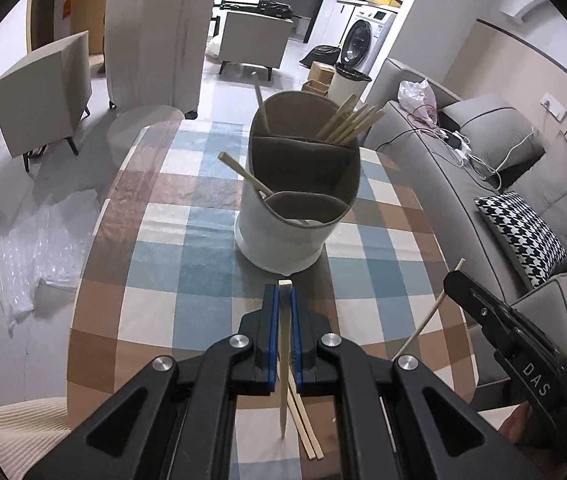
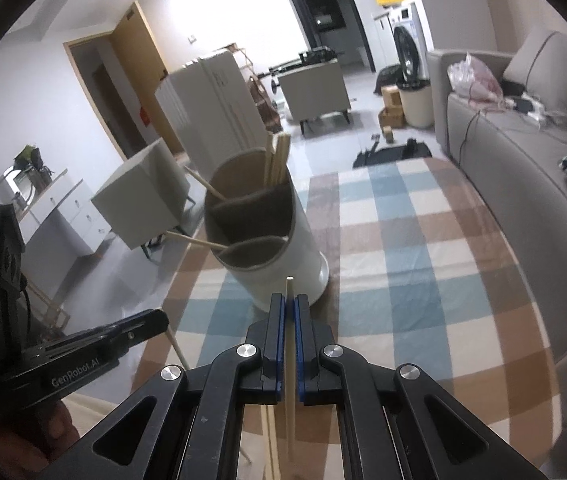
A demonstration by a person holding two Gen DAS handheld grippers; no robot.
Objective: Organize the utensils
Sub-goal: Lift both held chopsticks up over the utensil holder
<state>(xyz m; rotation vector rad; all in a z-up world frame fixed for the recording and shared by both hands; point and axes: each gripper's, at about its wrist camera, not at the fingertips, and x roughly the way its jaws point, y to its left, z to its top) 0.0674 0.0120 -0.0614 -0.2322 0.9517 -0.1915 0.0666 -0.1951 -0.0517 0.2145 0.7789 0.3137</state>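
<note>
A white divided utensil holder (image 1: pixel 279 236) (image 2: pixel 303 256) stands on the checked table (image 1: pixel 187 264) (image 2: pixel 415 264), with several chopsticks (image 1: pixel 349 124) in its far compartment and single sticks leaning in others. My left gripper (image 1: pixel 283 300) is shut on a flat wooden chopstick (image 1: pixel 284 364), held just short of the holder. My right gripper (image 2: pixel 289 312) is shut on a thin round chopstick (image 2: pixel 289 360); in the left wrist view it shows at the right edge (image 1: pixel 453 280). Two more chopsticks (image 1: pixel 307 428) lie on the table beneath my left gripper.
A grey sofa (image 1: pixel 483 184) with a black-and-white cushion (image 1: pixel 523 232) runs along the table's right side. Beyond the table's far edge are grey armchairs (image 1: pixel 43 92), a tall cardboard box (image 1: pixel 159 36) and a bin (image 1: pixel 349 88). Bubble wrap (image 1: pixel 39 248) lies on the floor at left.
</note>
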